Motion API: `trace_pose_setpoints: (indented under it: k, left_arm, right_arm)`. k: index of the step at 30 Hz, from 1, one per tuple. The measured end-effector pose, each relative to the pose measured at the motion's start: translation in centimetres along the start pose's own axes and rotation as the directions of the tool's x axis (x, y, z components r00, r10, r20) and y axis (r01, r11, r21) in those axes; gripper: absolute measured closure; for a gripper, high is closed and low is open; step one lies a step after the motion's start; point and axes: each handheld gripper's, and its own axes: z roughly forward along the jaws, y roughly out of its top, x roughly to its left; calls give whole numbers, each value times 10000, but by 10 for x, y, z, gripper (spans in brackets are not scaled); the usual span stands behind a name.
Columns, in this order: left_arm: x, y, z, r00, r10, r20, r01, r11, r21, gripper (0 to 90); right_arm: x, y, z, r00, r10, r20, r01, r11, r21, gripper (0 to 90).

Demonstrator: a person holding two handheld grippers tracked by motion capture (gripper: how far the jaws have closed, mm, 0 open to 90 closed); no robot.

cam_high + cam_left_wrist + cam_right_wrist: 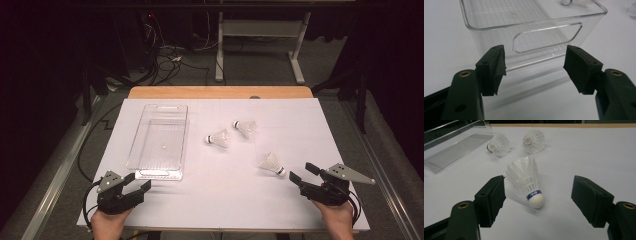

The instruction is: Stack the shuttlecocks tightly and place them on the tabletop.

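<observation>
Reaching for the nearest shuttlecock.
The right gripper [537, 200], jaws wide apart, frames the shuttlecock [527, 182] lying on the table; next it must close. The left gripper [534, 70] waits open before the clear bin [534, 27].

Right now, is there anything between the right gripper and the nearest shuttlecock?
No. In the right gripper view, the nearest shuttlecock lies just ahead of the open right gripper, with bare white sheet between.

Blue band on nearest shuttlecock [530, 185] carries small white print (too blurred to read); no other legible text.
</observation>
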Motion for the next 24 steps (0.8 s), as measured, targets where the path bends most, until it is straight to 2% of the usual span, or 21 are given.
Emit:
trace_pose_setpoints:
  k: [11,24]
  left_arm:
    - [1,0,1,10000,4,65,-4,10000,26,344]
    - [-1,1,1,10000,33,91,-33,10000,-15,345]
  right_arm:
    - [10,8,10,9995,-9,-309,7,10000,-86,280]
    - [21,19,21,9976,-264,-639,255,9996,-146,280]
